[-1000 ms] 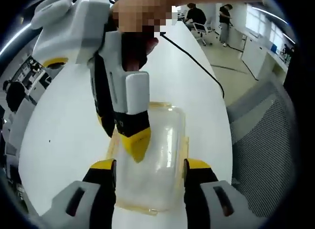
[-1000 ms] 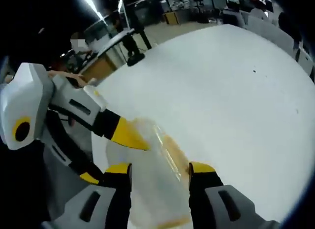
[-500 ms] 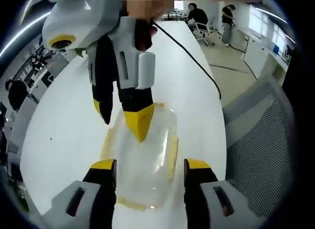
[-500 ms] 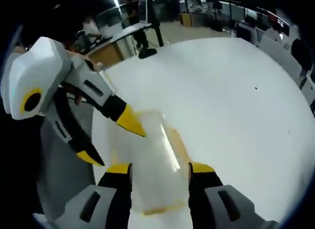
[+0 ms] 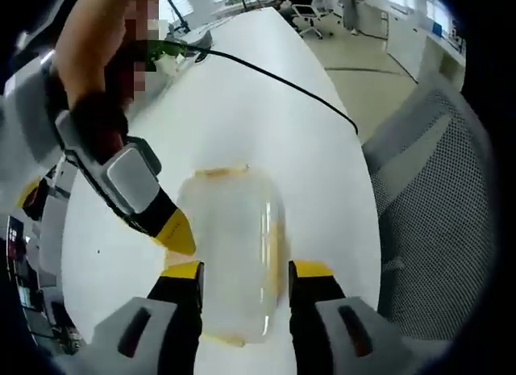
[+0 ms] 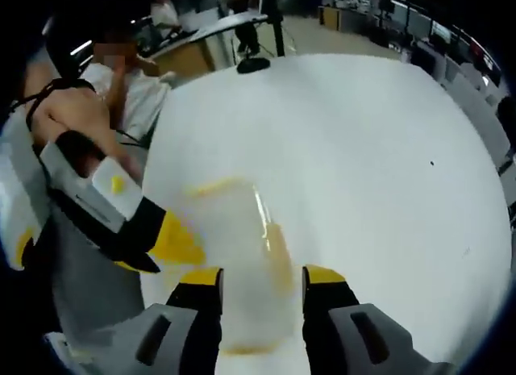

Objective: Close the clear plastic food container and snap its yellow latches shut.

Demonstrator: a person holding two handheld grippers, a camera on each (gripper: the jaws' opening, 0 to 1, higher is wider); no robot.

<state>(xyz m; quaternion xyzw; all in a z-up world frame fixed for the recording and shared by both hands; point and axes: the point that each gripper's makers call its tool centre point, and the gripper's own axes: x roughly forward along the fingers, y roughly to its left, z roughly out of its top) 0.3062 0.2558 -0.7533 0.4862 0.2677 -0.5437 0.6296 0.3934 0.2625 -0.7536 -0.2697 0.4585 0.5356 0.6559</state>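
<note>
Left gripper view: clear container (image 5: 230, 246) on white table (image 5: 266, 125) at 6 o'clock, between left gripper (image 5: 244, 282) parted empty jaws; right gripper (image 6: 261, 286) likewise; looks light, slippery, press yellow latches (image 5: 274, 246)

My clear plastic food container (image 5: 230, 246) lies flat on the white table (image 5: 242, 109), lid down on it. Yellow latches (image 5: 274, 246) run along its edges; whether they're snapped, I can't tell.
</note>
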